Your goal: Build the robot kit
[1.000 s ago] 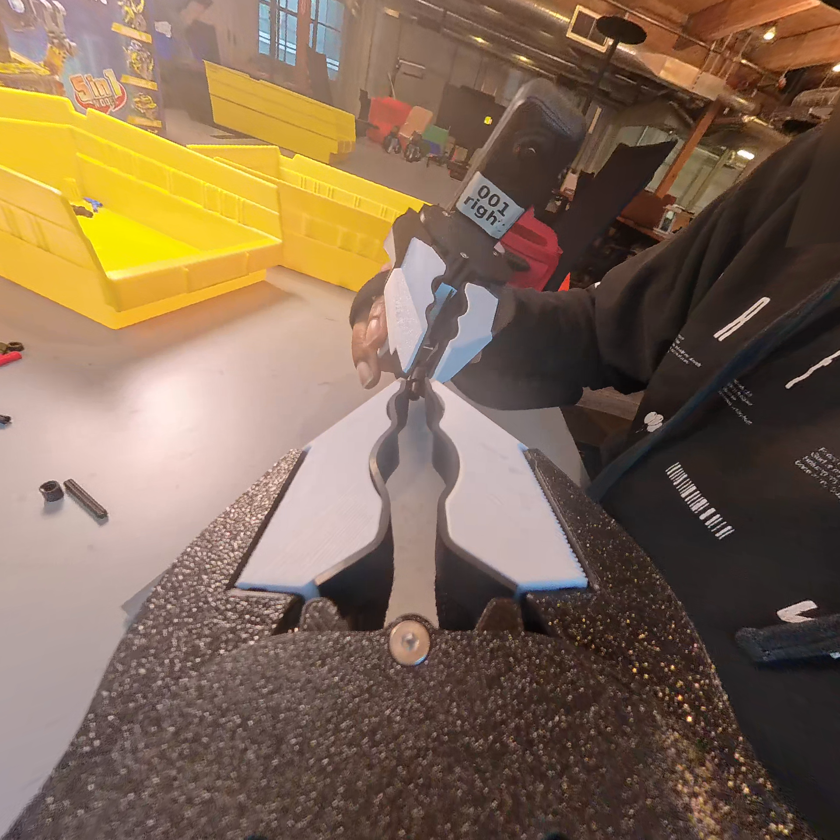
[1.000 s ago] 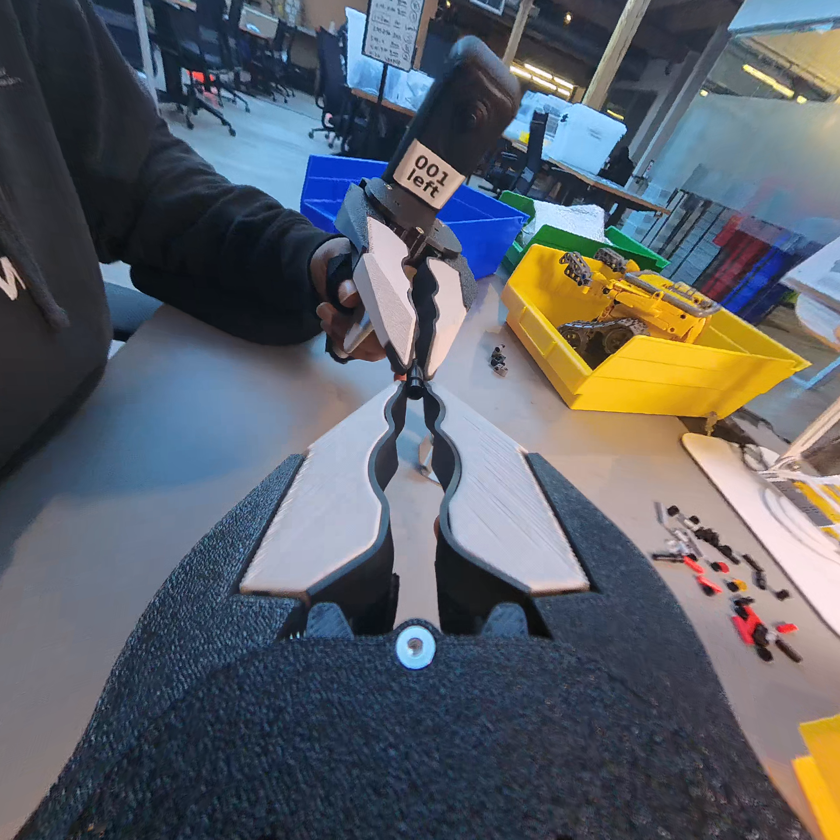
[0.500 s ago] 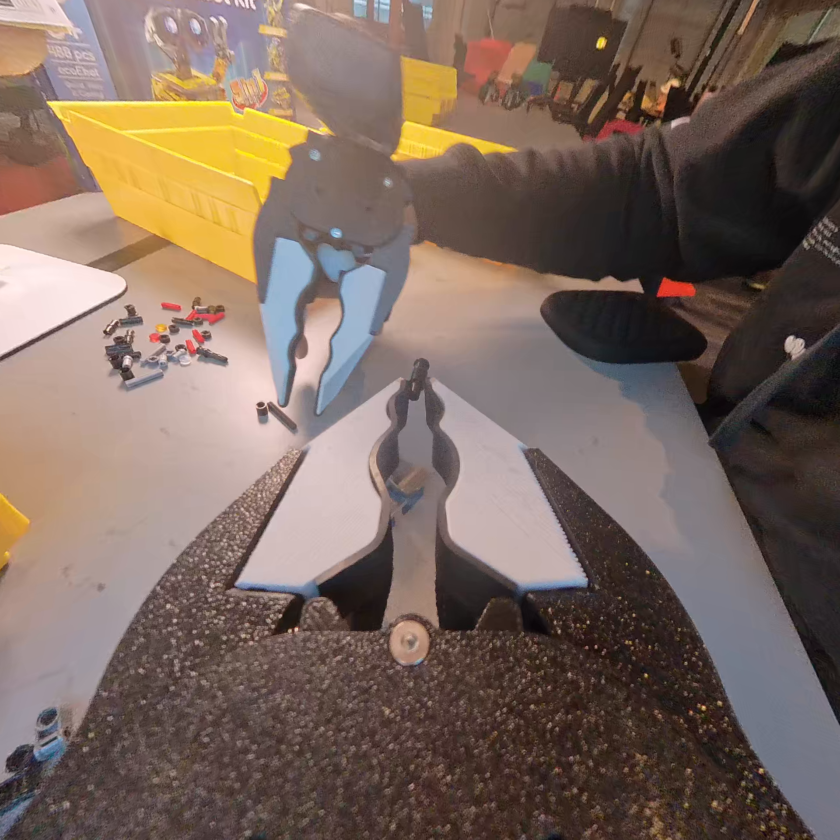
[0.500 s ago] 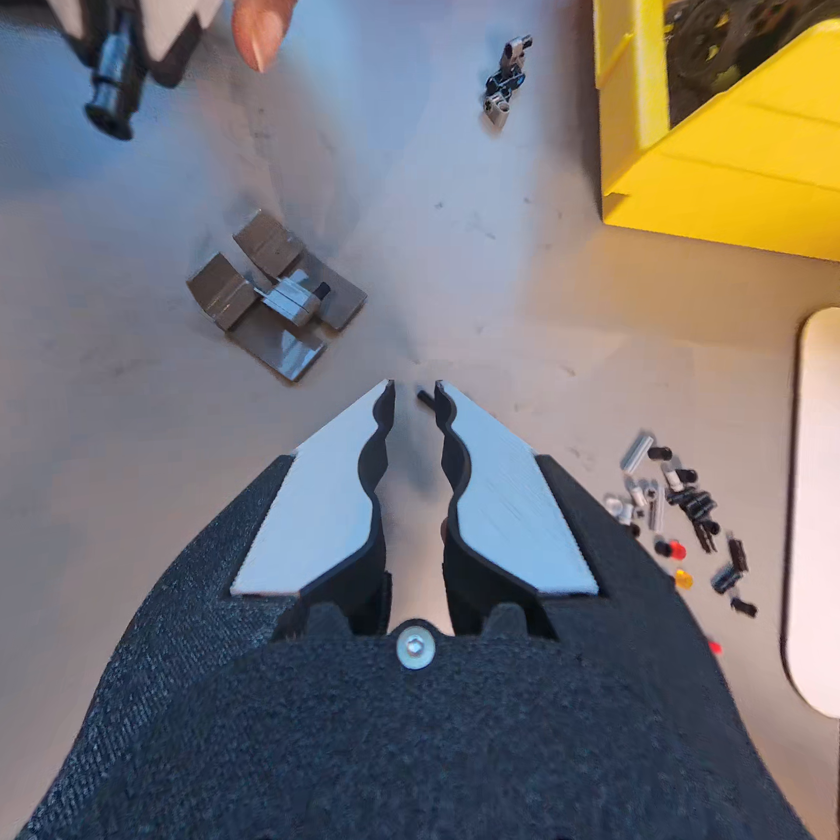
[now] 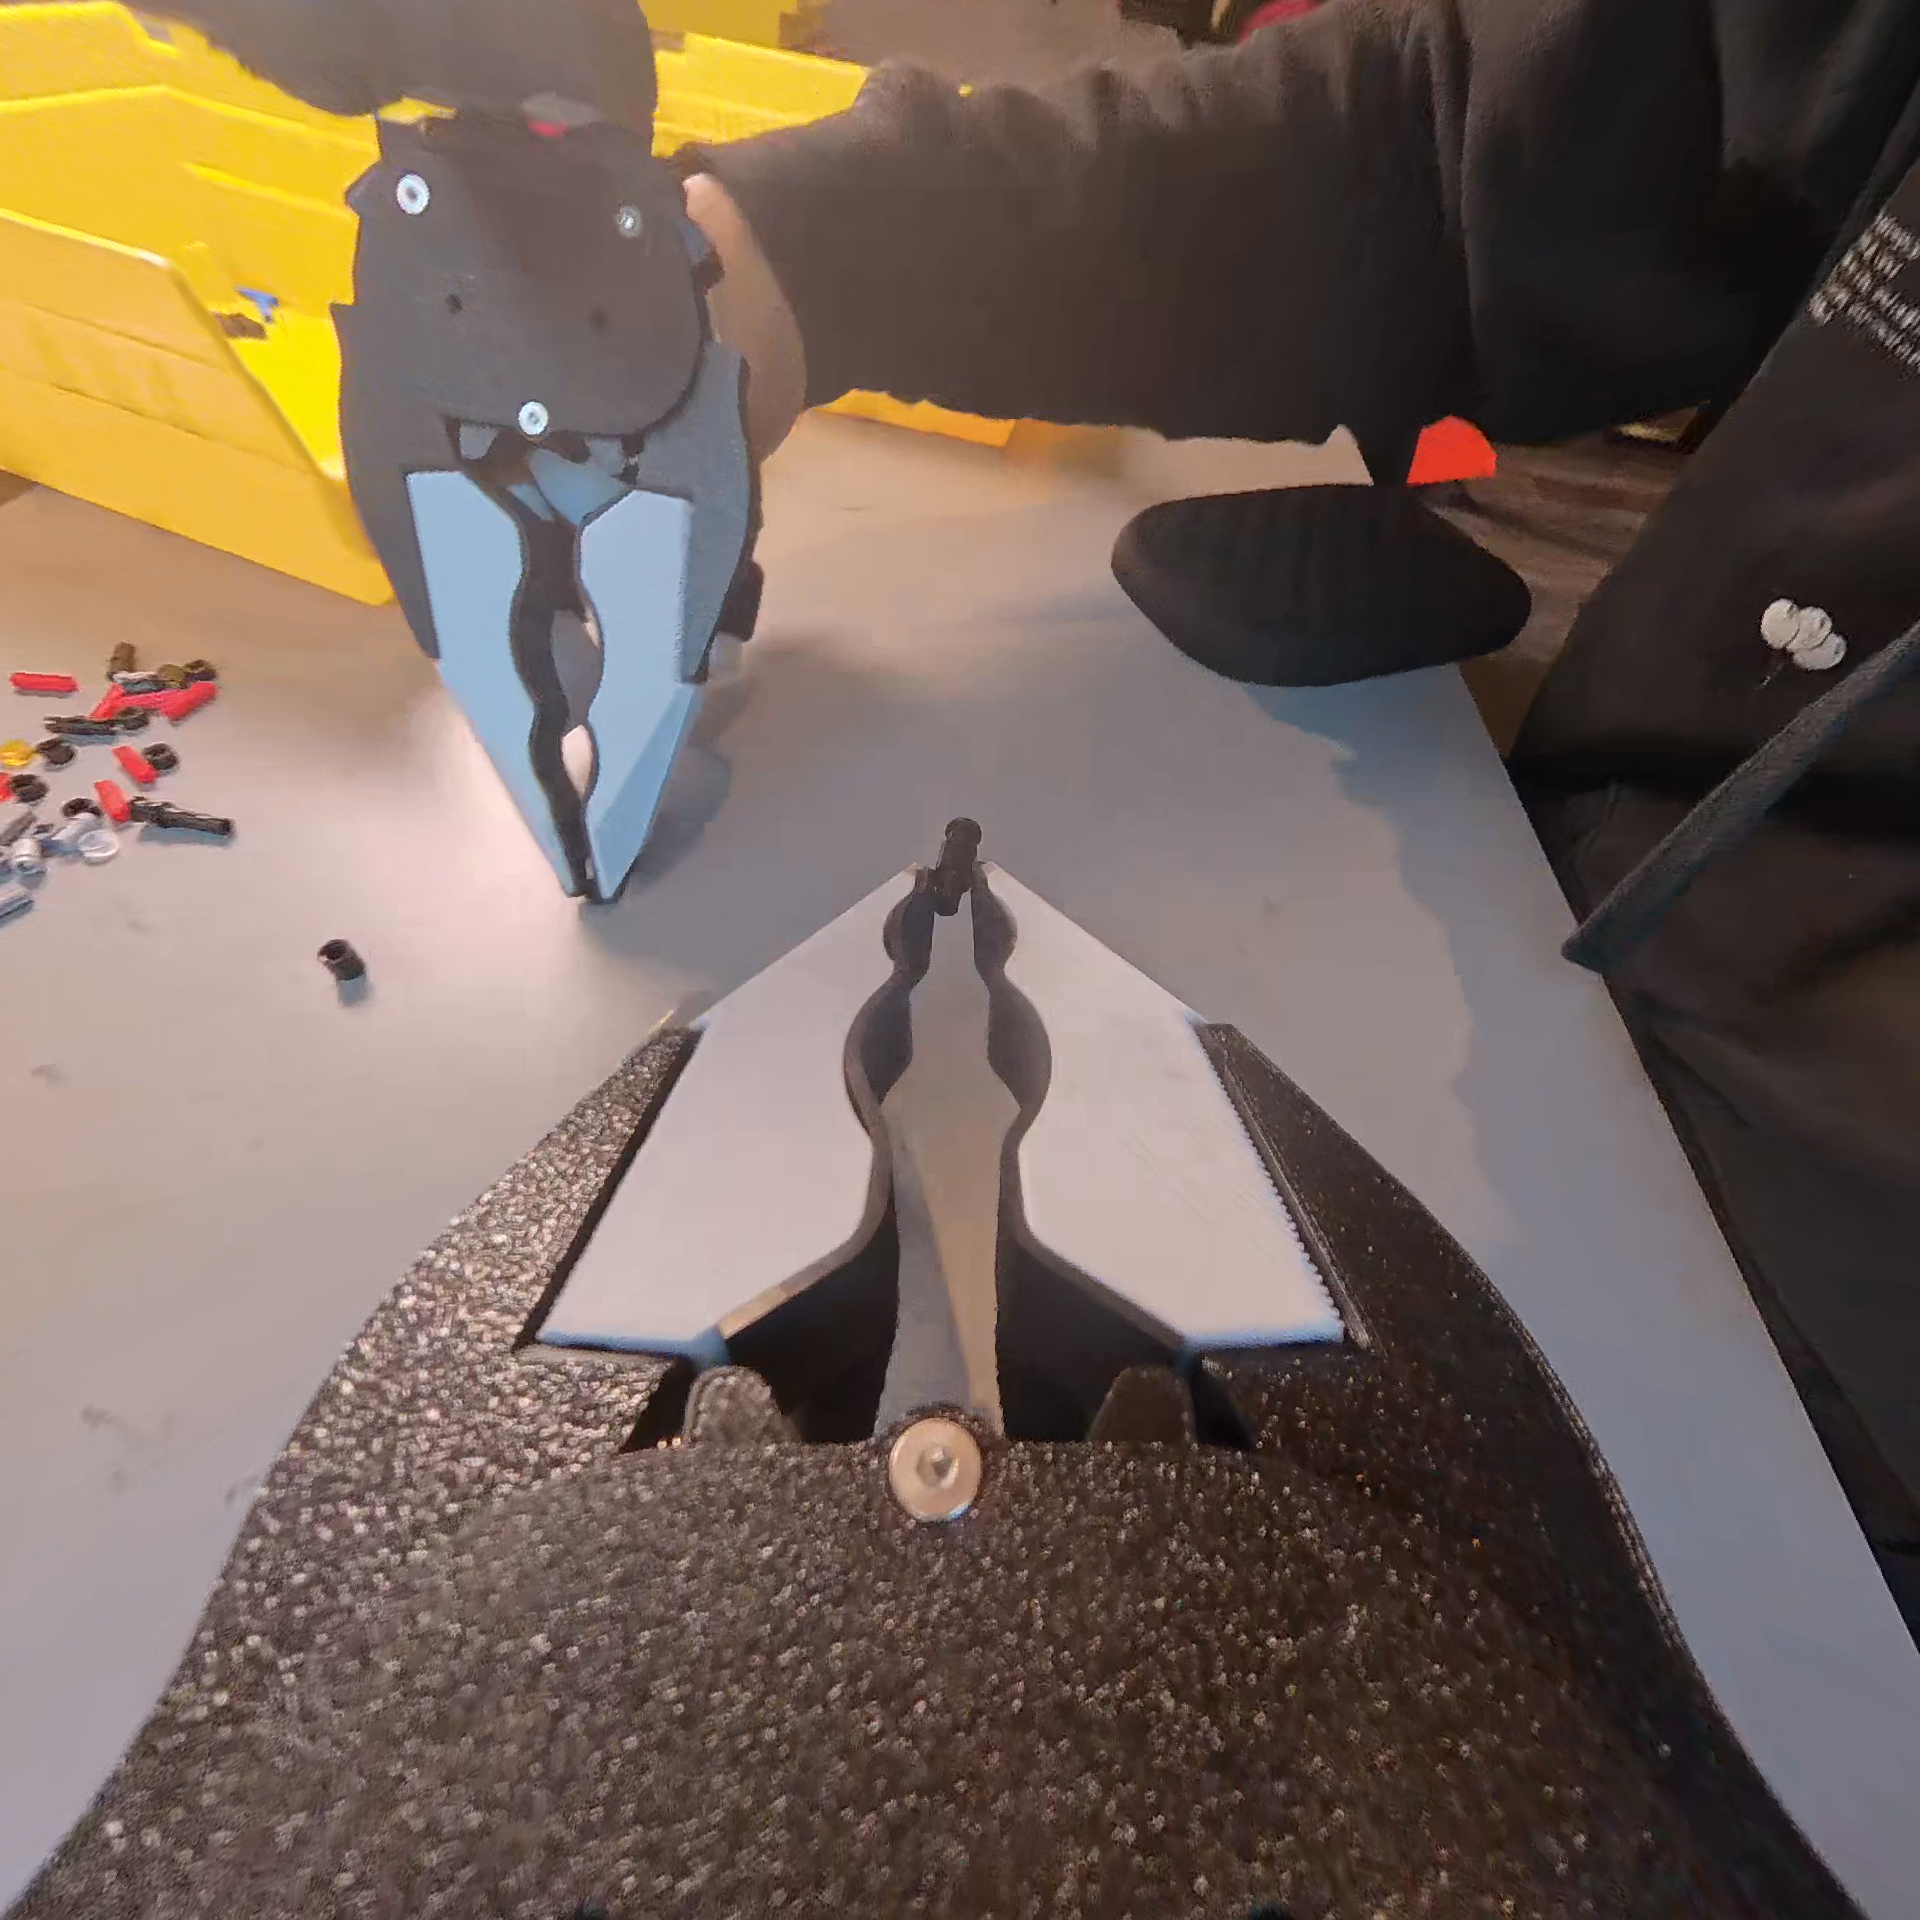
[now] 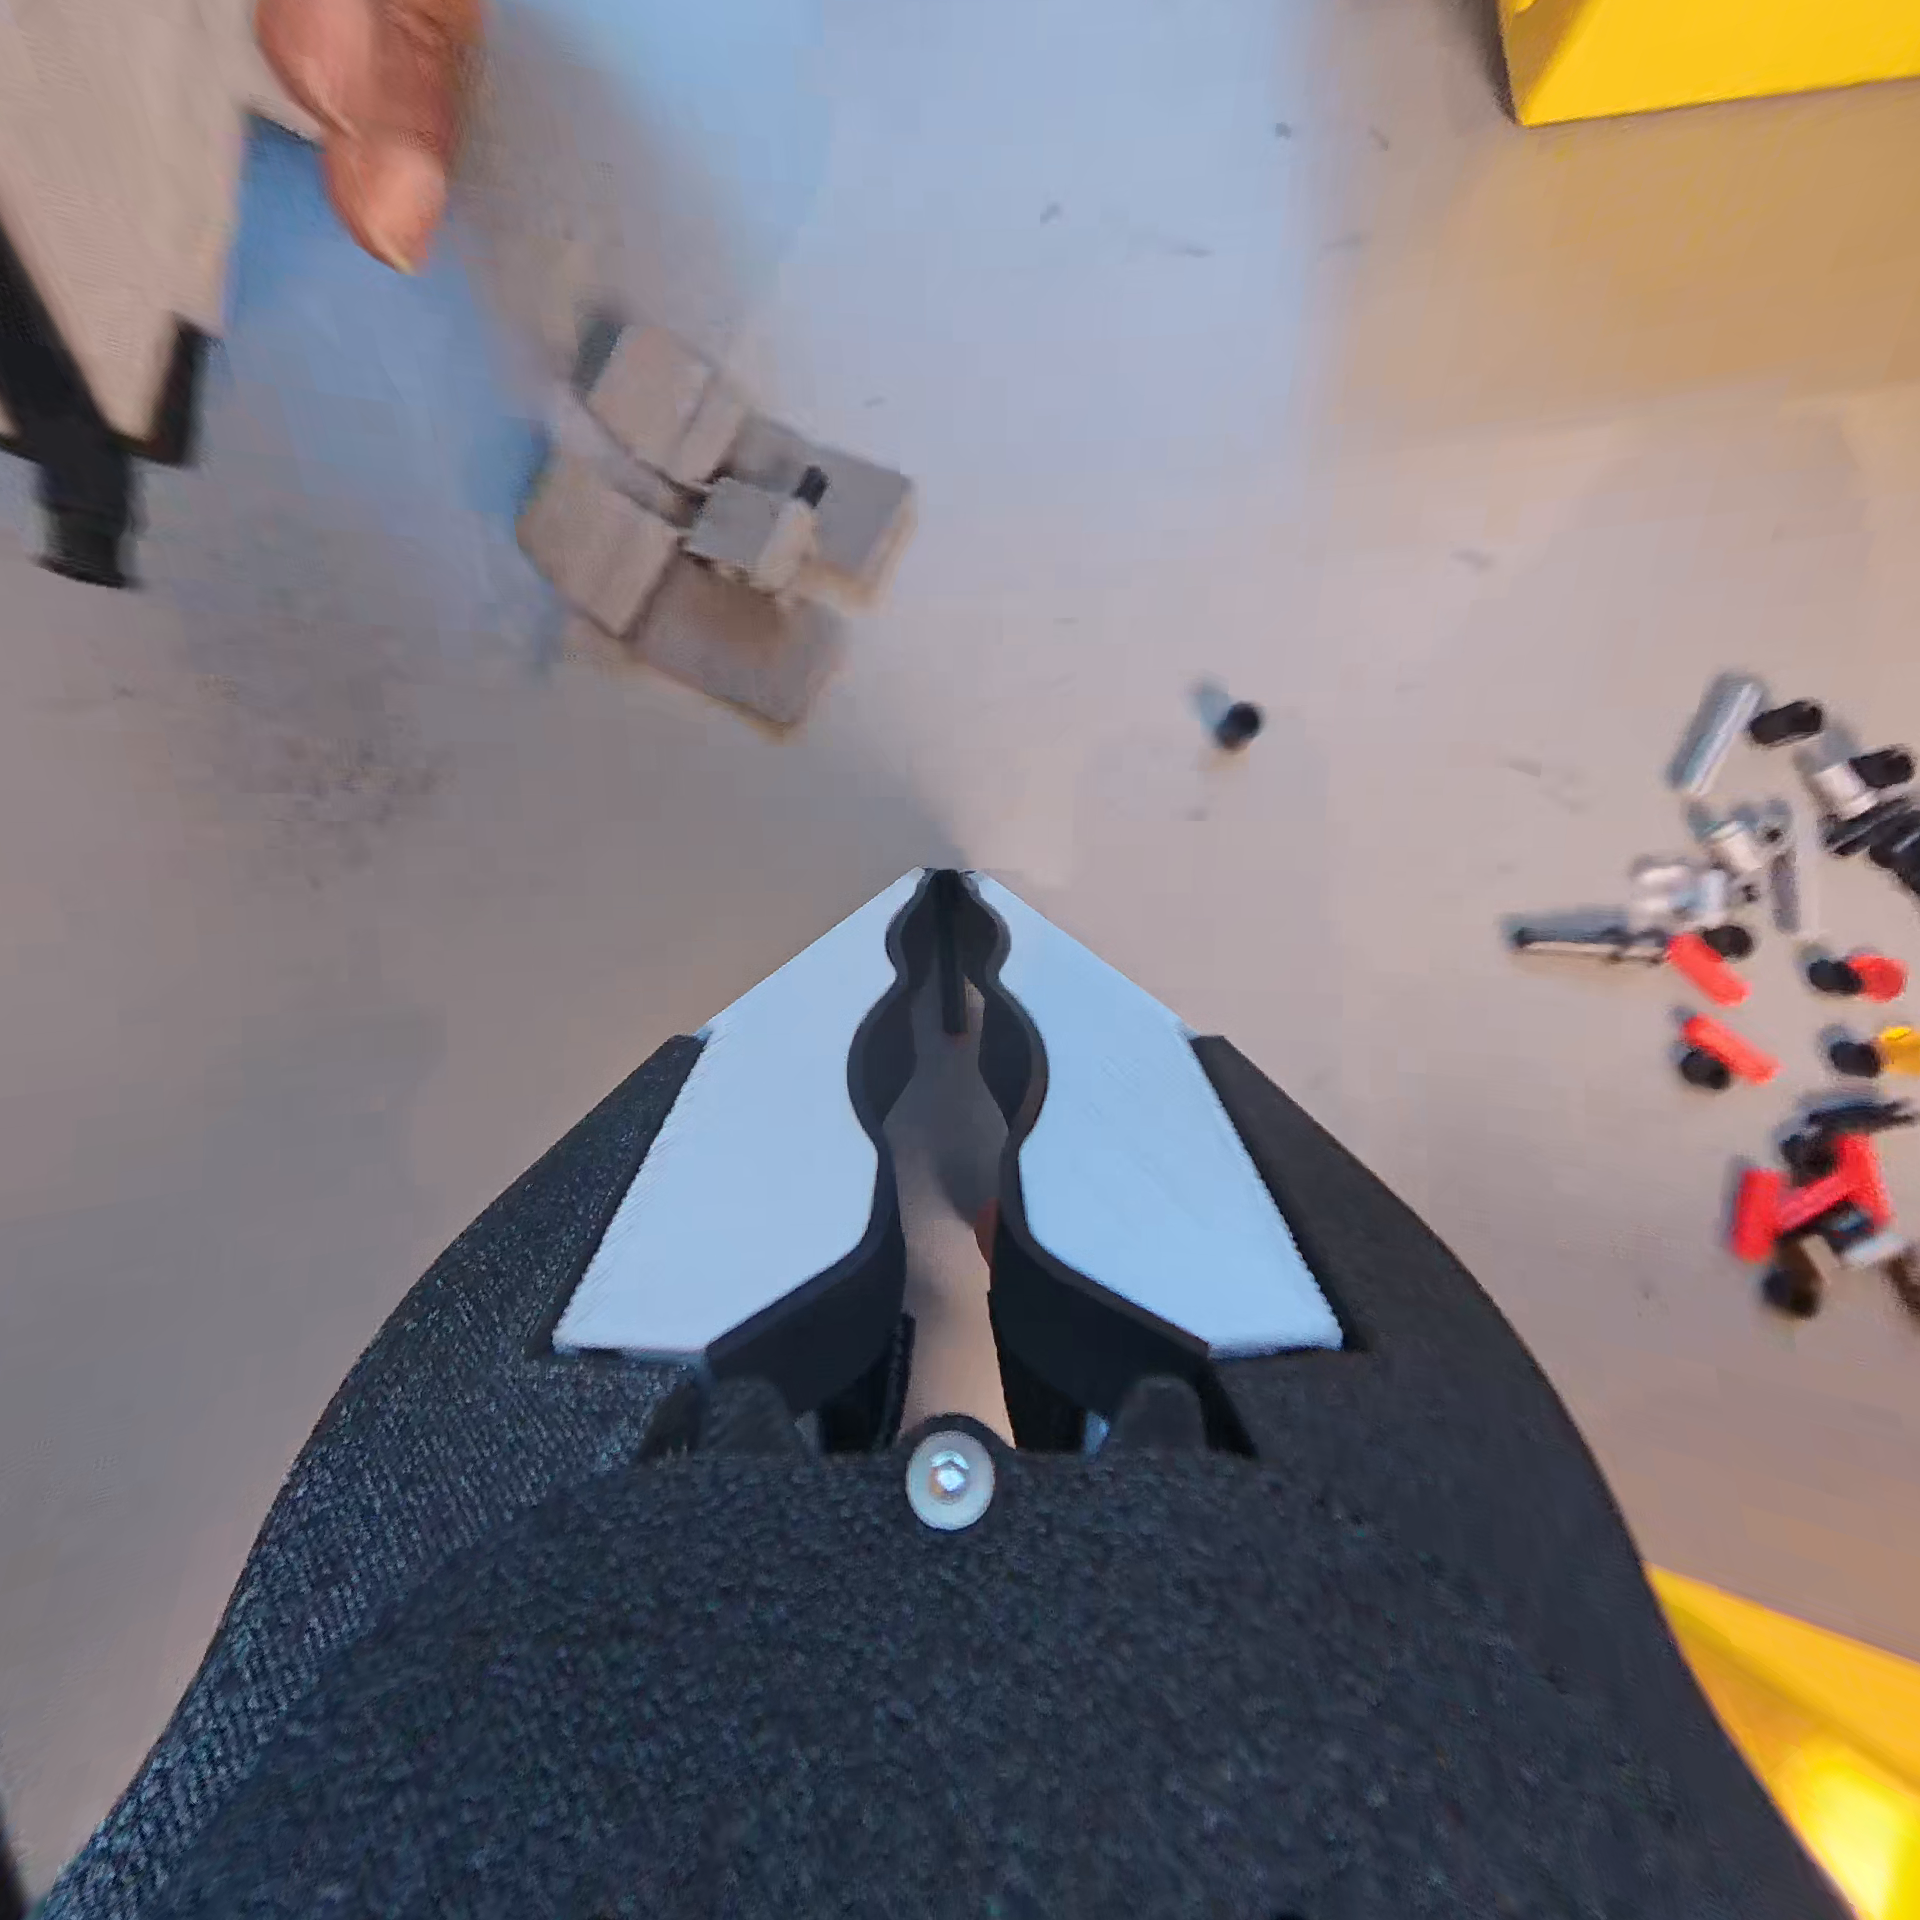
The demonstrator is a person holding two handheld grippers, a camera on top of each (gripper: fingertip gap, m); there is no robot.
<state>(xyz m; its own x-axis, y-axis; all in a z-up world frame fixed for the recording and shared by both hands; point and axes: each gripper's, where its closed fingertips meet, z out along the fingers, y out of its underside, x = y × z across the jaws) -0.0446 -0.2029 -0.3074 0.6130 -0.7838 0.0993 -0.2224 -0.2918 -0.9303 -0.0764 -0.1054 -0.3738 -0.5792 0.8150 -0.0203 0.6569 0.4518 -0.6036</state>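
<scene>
My left gripper (image 5: 948, 881) is shut on a small black pin (image 5: 957, 844) that sticks out past its tips, held above the grey table (image 5: 312, 1195). My right gripper (image 6: 948, 881) points down at the table and is shut on a thin black rod (image 6: 951, 982) that runs back between its fingers. It also shows in the left wrist view (image 5: 590, 883), tips at the table surface. A small black bush (image 5: 341, 956) lies just left of it, and shows in the right wrist view (image 6: 1232, 720). A grey assembled piece (image 6: 717, 530) lies ahead, blurred.
A pile of small black, red and grey parts (image 6: 1787, 935) lies to the right, also in the left wrist view (image 5: 104, 748). Yellow bins (image 5: 156, 343) stand behind. A yellow bin corner (image 6: 1704, 52) is top right. A person's dark sleeve (image 5: 1195, 208) and a black chair seat (image 5: 1320, 582) are nearby. Left tips to right tips: about 12 cm. Left tips and right tips are each some 8 cm from the grey assembled piece (image 6: 717, 530).
My right gripper has come down to the table and shut on the thin black rod that lay beside the bush. My left gripper still holds its black pin.
</scene>
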